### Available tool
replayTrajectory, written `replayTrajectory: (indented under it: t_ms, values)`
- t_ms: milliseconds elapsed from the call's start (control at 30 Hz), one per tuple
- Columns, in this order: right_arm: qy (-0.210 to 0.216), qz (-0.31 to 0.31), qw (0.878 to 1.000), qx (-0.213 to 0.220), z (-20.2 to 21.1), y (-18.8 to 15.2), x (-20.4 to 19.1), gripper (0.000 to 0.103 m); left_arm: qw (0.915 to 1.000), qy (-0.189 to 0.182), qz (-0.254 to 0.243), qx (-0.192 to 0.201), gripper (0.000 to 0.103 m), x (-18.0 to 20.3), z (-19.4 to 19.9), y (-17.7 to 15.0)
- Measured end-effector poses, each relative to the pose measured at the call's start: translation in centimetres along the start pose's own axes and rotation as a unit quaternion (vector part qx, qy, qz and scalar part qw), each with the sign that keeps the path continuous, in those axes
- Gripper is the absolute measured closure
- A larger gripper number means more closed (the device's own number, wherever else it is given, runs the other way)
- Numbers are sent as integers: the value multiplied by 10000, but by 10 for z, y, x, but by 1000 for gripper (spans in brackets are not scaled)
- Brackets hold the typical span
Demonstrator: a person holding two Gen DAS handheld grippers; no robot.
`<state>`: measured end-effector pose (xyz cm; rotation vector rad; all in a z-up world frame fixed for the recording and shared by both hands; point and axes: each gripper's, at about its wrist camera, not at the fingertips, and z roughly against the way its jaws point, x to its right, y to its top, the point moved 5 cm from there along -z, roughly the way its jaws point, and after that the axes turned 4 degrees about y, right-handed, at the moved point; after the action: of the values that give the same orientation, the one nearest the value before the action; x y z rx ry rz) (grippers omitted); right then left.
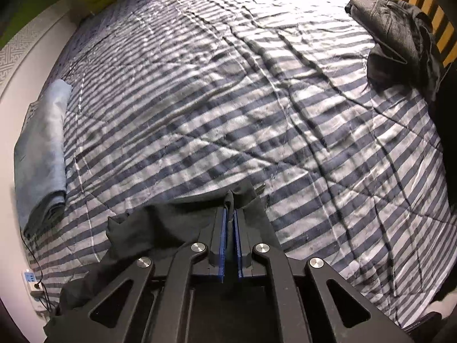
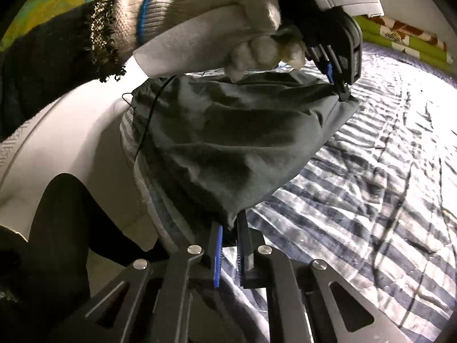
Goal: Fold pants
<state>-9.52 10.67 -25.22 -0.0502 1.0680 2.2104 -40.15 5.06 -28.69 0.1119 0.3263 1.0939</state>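
Pants [image 2: 228, 148], dark grey, hang stretched between both tongs at the near edge of the striped bed [image 1: 257, 100]. Left tongs [image 1: 230, 214] are pressed together, pinching a bunched fold at one corner; right tongs [image 2: 230, 228] pinch the opposite corner. Gripping two corners likely lets the cloth be lifted and spread flat before folding. A gloved hand [image 2: 228, 28] carries the left tongs

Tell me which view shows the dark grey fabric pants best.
Right wrist view: the dark grey fabric pants hang stretched between left gripper and right gripper. Left wrist view shows only a bunched edge.
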Motion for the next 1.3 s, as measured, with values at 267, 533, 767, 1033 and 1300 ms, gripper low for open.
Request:
replayTrajectory:
  t_ms: [267,533,767,1033,1300]
  values:
    - [182,34,9980,609,33,9,-22,98,9989,172,363,259,102,-14,6,7]
    - [525,116,9983,-246,14,-6,-23,90,9960,204,643,592,89,-36,40,0]
    - [623,-1377,9866,614,65,17,54,73,9911,-299,883,952,76,-23,106,-129]
    - [233,-3101,9501,266,7,94,165,61,9853,-1185,902,834,76,81,87,-213]
    - [558,-3534,9332,-333,-72,127,192,63,9822,-1316,956,937,76,90,79,-228]
